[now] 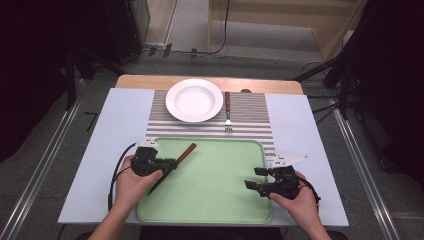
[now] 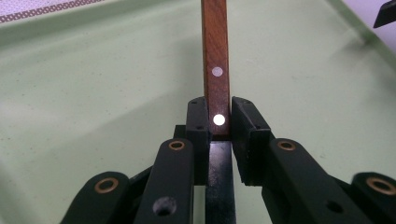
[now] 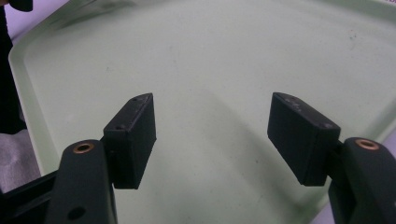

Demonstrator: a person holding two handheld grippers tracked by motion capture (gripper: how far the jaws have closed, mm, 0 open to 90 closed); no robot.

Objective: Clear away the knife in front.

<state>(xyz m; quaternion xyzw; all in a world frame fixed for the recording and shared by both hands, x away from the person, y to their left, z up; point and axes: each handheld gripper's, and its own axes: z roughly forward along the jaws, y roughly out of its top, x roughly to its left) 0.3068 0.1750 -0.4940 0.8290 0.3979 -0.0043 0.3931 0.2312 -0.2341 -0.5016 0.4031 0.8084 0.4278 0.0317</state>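
- The left gripper (image 2: 219,122) has its jaws clamped on the wooden handle of a knife (image 2: 215,60), which runs straight out ahead of them.
- Behind those jaws the dark blade slants back toward the person, over the green tray (image 1: 220,200).
- The right gripper (image 3: 219,135) holds its jaws wide apart with nothing between them, bare tray floor beneath.
- Beyond the tray, on the striped mat (image 1: 250,107) on the worktop (image 1: 105,150), sit a white plate (image 1: 194,100) and a fork (image 1: 227,111).
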